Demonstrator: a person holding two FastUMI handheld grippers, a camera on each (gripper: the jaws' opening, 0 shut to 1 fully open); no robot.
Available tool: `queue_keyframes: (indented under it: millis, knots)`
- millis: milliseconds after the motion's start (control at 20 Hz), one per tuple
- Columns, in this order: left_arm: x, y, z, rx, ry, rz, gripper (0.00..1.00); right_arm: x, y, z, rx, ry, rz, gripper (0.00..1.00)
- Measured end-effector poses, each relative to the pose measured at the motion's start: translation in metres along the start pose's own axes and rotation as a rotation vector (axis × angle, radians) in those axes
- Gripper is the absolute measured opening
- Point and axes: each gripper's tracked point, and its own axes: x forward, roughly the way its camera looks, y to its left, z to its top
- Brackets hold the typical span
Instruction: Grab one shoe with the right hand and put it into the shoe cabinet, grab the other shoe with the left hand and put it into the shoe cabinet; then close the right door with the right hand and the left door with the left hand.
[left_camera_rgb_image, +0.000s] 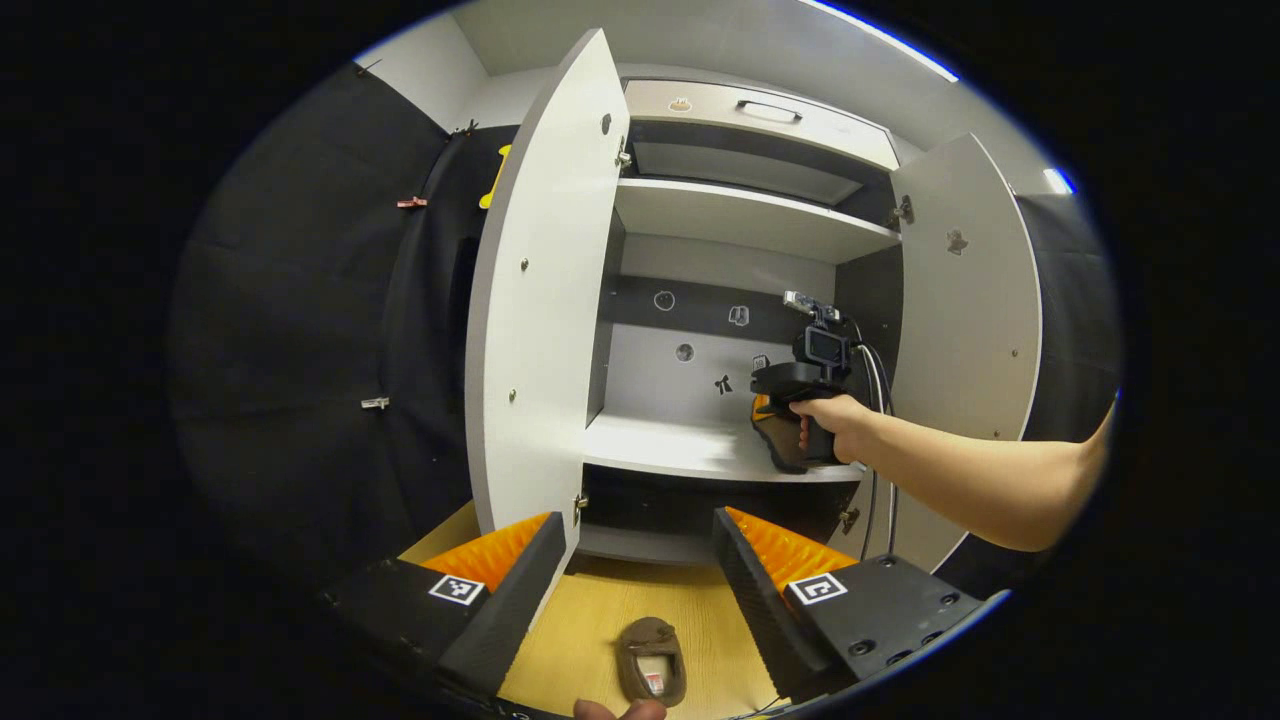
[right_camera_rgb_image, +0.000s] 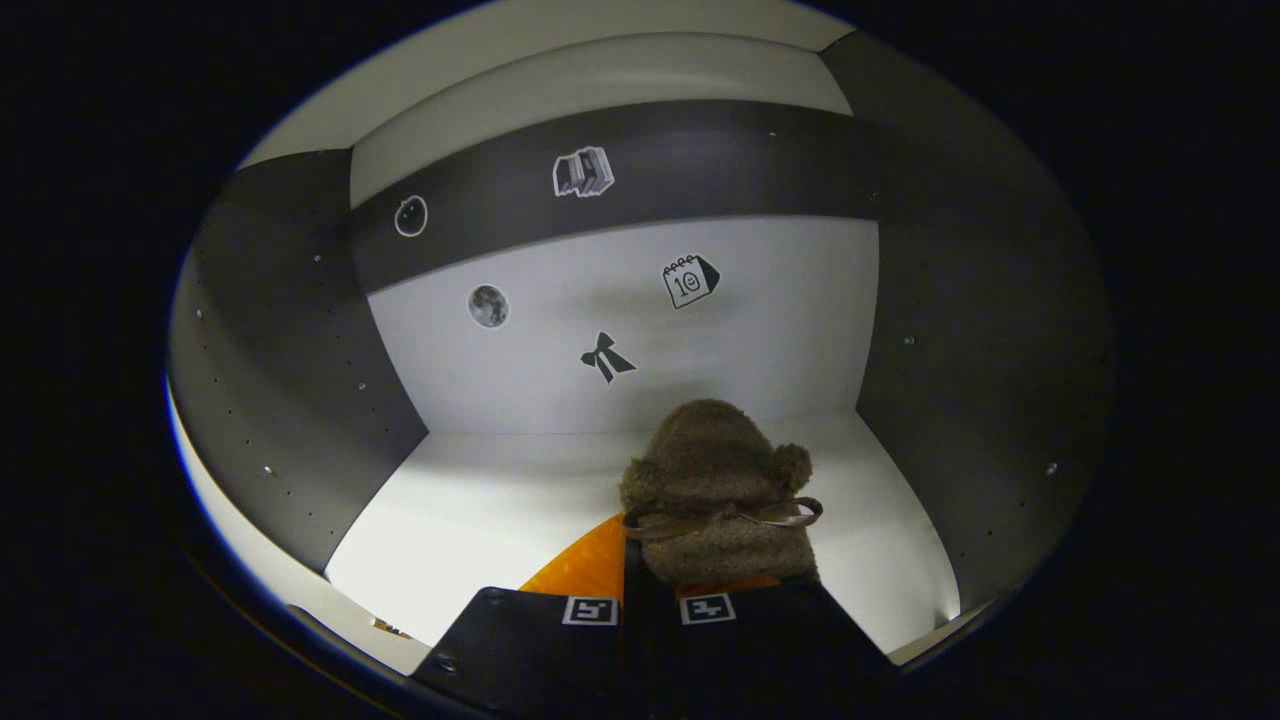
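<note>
Right gripper (right_camera_rgb_image: 650, 600) fingers drawn nearly together, clamping the heel end of a fuzzy brown shoe (right_camera_rgb_image: 715, 490); shoe's long axis runs straight away from the fingers, toe toward the shoe cabinet's back wall (right_camera_rgb_image: 600, 330), over the lit shelf (right_camera_rgb_image: 480, 510); left gripper (left_camera_rgb_image: 625, 580) fingers spread wide, holding nothing; second shoe (left_camera_rgb_image: 652, 660) lies on the wood floor (left_camera_rgb_image: 600, 610) between and below them, long axis roughly up the left gripper view; left door (left_camera_rgb_image: 540, 290) and right door (left_camera_rgb_image: 965, 290) stand open.

I see black cloth (left_camera_rgb_image: 300, 330) hanging on the booth's left wall, small clips (left_camera_rgb_image: 411, 202) pinned along it, a pale wooden floor (left_camera_rgb_image: 590, 620) below, and a bright ceiling light strip (left_camera_rgb_image: 880, 40) overhead.
</note>
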Motion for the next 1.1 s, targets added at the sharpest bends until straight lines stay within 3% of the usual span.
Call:
queue_keyframes:
  millis: [150, 200, 250, 400, 450, 550, 700, 850, 1050, 1100]
  knots:
    - [0.001, 0.000, -0.003, -0.005, 0.010, 0.002, 0.95, 0.014, 0.001, -0.009, 0.016, 0.031, -0.002, 0.10]
    - [0.001, -0.001, -0.003, -0.007, 0.013, 0.002, 0.95, 0.016, 0.002, -0.012, 0.017, 0.045, 0.001, 0.06]
    - [0.001, -0.001, -0.004, -0.006, 0.014, -0.001, 0.95, 0.017, 0.002, -0.011, 0.014, 0.043, -0.009, 0.13]
    - [0.002, -0.003, -0.001, 0.004, 0.011, -0.006, 0.95, 0.009, 0.004, -0.016, -0.004, 0.061, -0.020, 0.19]
    - [0.001, -0.004, 0.000, 0.005, 0.008, -0.010, 0.95, 0.004, 0.005, -0.015, -0.019, 0.058, -0.017, 0.34]
    - [0.000, -0.008, 0.001, 0.007, 0.002, -0.020, 0.95, -0.007, 0.008, -0.013, -0.034, 0.053, -0.013, 0.48]
    - [-0.002, -0.012, 0.003, 0.012, -0.001, -0.033, 0.95, -0.027, 0.010, -0.009, -0.032, 0.036, -0.001, 0.56]
    - [-0.005, -0.015, 0.004, 0.014, -0.009, -0.045, 0.95, -0.051, 0.004, -0.006, -0.010, -0.006, -0.009, 0.78]
    - [-0.004, -0.013, -0.005, 0.005, 0.006, -0.052, 0.95, -0.092, 0.002, 0.008, 0.018, -0.095, 0.020, 0.98]
    - [-0.004, -0.012, -0.007, 0.003, 0.010, -0.052, 0.95, -0.106, 0.003, 0.013, 0.018, -0.122, 0.034, 0.98]
